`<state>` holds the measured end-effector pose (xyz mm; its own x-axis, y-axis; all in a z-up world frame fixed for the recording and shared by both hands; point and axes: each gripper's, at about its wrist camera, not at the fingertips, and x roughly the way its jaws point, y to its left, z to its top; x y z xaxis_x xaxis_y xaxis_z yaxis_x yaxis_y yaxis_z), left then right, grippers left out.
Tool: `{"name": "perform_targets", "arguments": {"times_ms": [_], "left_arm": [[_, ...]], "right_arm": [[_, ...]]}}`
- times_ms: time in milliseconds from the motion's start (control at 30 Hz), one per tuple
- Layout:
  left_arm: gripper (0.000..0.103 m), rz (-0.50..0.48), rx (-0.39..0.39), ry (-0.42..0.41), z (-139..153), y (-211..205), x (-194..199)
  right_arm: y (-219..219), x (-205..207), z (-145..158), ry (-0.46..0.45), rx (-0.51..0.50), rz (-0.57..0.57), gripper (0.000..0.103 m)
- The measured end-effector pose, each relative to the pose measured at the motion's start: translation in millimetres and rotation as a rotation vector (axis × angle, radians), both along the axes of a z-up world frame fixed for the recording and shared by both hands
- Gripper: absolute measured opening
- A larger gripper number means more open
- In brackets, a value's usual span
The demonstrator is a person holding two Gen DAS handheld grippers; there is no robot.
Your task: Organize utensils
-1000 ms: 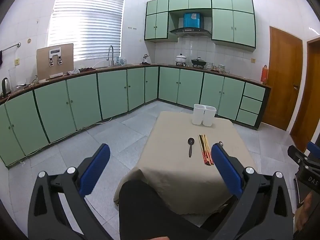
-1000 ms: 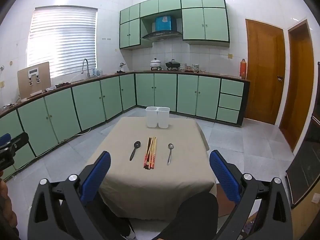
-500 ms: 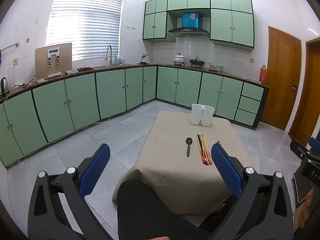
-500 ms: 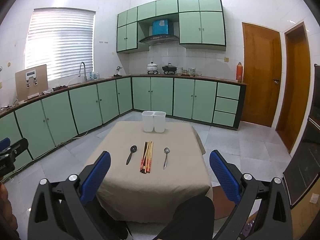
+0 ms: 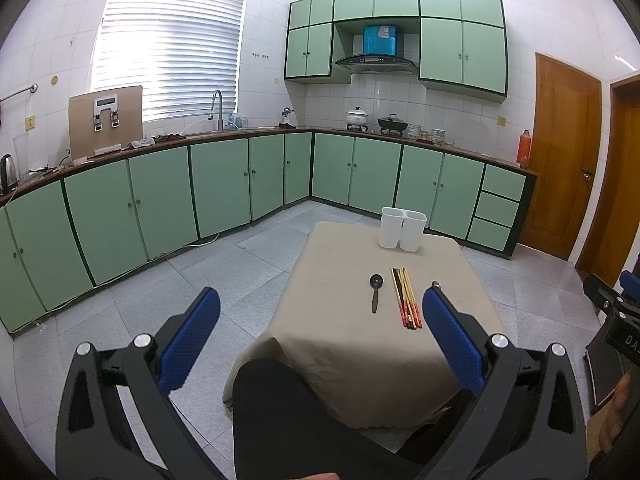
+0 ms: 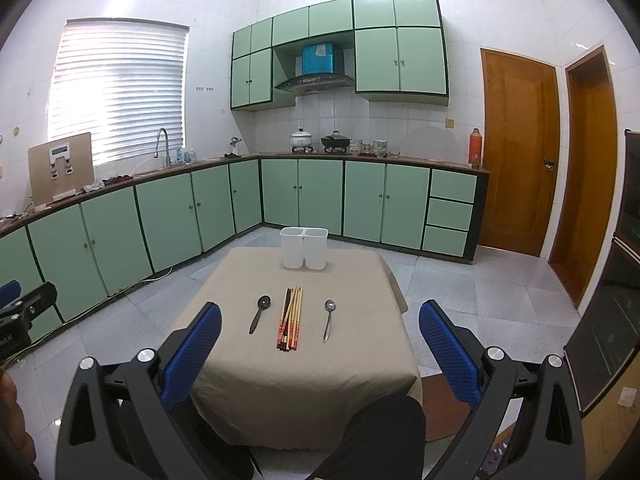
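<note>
You stand in a kitchen with green cabinets [image 6: 168, 216] and a grey tiled floor. The desk [image 6: 360, 364] carries a beige cloth. At its far edge sits a white two-compartment holder [image 6: 304, 249]. Nearer you lie a black spoon [image 6: 260, 314], a bundle of chopsticks [image 6: 290, 318] and a metal spoon [image 6: 329, 318], side by side and apart from one another. Your left gripper [image 5: 320, 328] is spread wide and holds nothing. Your right gripper [image 6: 320, 338] is likewise wide and empty, short of the desk.
</note>
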<state>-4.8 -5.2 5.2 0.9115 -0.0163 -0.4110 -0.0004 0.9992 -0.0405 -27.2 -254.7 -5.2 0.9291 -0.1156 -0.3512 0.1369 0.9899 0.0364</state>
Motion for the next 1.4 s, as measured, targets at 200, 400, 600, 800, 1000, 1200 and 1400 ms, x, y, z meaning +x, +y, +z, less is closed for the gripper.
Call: {"name": "perform_targets", "arguments": {"times_ms": [200, 400, 600, 800, 1000, 1200, 1400], "left_arm": [[0.098, -0.003, -0.002, 0.003, 0.9, -0.5, 0.3], [0.098, -0.002, -0.003, 0.001, 0.3, -1.4, -0.6], [0.098, -0.002, -0.002, 0.001, 0.8, -2.2, -1.2], [0.098, -0.003, -0.006, 0.003, 1.2, -1.0, -1.1], [0.098, -0.002, -0.005, 0.003, 0.8, -2.0, -1.8], [0.098, -0.003, -0.006, 0.004, 0.8, -0.2, -1.2], [0.098, -0.003, -0.007, 0.005, 1.0, -1.2, -1.1]], "right_arm": [[-1.1, 1.2, 2.0, -0.002, -0.001, -0.002, 0.097], [-0.8, 1.6, 3.0, -0.001, -0.001, -0.001, 0.097], [-1.0, 1.4, 3.2, -0.003, -0.001, -0.002, 0.097], [-1.6, 1.2, 3.1, -0.005, -0.002, -0.004, 0.097], [-1.2, 0.2, 2.7, -0.005, -0.002, -0.003, 0.097], [-1.3, 0.7, 3.1, -0.004, -0.002, -0.003, 0.097], [-0.8, 0.0, 3.1, -0.005, -0.002, -0.004, 0.097]]}}
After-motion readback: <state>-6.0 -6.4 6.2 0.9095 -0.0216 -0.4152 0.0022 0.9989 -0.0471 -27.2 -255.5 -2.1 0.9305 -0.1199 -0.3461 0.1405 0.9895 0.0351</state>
